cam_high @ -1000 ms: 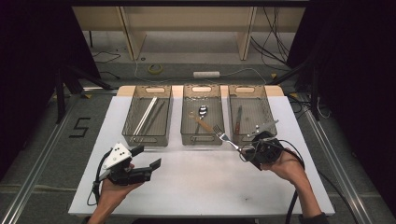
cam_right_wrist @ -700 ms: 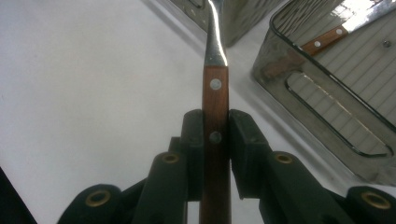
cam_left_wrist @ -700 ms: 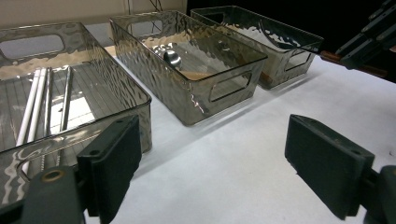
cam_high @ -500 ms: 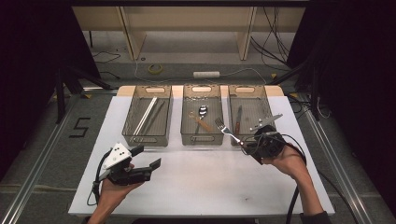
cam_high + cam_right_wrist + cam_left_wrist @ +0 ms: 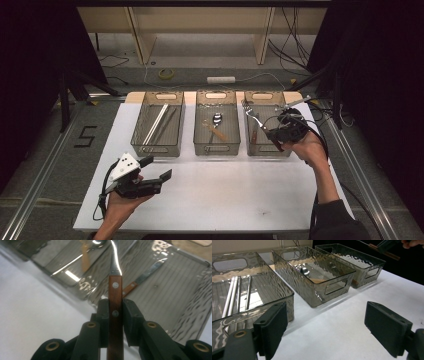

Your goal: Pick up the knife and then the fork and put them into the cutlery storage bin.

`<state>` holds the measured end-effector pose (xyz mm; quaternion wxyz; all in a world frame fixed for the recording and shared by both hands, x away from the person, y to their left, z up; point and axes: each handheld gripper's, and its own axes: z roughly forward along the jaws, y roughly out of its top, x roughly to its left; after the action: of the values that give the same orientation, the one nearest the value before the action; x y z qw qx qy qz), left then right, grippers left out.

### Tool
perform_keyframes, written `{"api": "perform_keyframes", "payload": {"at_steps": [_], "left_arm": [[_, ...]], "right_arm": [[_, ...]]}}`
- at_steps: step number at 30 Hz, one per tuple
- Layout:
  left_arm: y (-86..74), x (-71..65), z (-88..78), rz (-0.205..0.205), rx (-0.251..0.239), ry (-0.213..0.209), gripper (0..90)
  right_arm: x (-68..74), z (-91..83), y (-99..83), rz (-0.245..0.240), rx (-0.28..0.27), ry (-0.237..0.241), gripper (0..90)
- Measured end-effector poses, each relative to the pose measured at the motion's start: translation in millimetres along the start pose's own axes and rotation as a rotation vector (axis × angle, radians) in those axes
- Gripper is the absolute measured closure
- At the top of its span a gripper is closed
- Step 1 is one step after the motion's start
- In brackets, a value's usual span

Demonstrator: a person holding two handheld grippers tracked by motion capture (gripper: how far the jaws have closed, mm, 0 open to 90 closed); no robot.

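A fork (image 5: 256,119) with a wooden handle (image 5: 115,290) hangs above the right bin (image 5: 267,150), tines toward the far left. My right gripper (image 5: 273,133) is shut on that handle, and its pads press the wood from both sides (image 5: 115,303). A wooden-handled knife (image 5: 142,277) lies on the floor of that bin. My left gripper (image 5: 156,168) rests low over the white table near its front left, open, nothing between its jaws (image 5: 329,327).
Three clear bins stand in a row at the back of the white table (image 5: 225,190). The left bin (image 5: 155,149) holds long thin sticks (image 5: 156,124), and the middle bin (image 5: 216,148) holds a spoon (image 5: 216,122). Cables trail on the floor beyond.
My right gripper has carried the fork up and away to the right, from the front of the bins to above the right bin. The left gripper has stayed where it was.
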<state>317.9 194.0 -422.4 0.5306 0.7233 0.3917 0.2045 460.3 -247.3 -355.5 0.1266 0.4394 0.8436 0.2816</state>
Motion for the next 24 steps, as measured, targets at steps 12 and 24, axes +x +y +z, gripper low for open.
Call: {"api": "perform_keyframes", "payload": {"at_steps": [12,24], "left_arm": [[-0.1,0.5,0.1,-0.003,-0.002,0.0,18.3],[0.0,0.3,-0.4,0.0,-0.002,-0.002,18.3]], "right_arm": [[-27.7,27.8,21.4,0.119,0.024,-0.094,77.2],[-43.2,57.4,26.8,0.197,0.09,-0.149,77.1]]}}
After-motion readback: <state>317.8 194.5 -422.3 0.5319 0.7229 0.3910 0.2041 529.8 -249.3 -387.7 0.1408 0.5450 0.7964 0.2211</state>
